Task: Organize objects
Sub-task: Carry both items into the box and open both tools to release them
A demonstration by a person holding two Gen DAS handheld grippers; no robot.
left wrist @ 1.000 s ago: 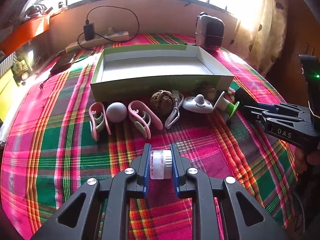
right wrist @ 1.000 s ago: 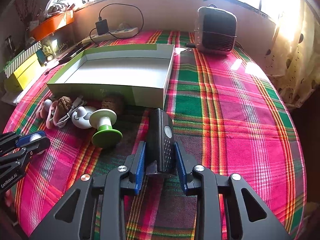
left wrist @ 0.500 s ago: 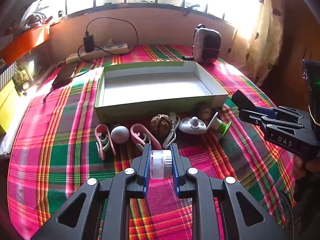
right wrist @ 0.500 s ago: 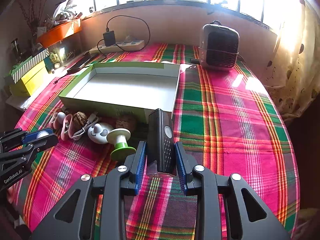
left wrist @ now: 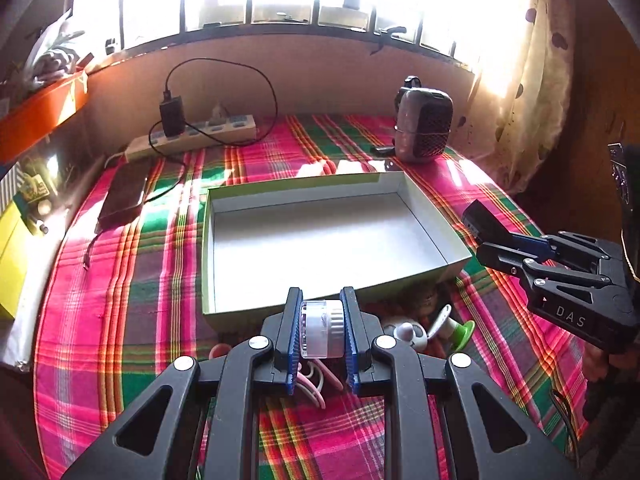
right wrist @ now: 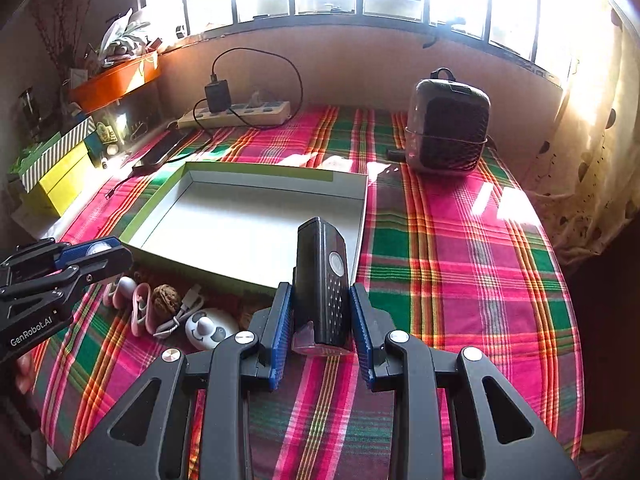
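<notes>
Toys (left wrist: 416,332) lie partly hidden behind left hand-held gripper (left wrist: 321,322).

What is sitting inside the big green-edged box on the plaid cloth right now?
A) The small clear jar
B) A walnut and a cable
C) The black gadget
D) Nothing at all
D: the box shows only its bare white floor, while the jar is clamped in the left gripper and the black gadget in the right gripper, both outside it.
</notes>
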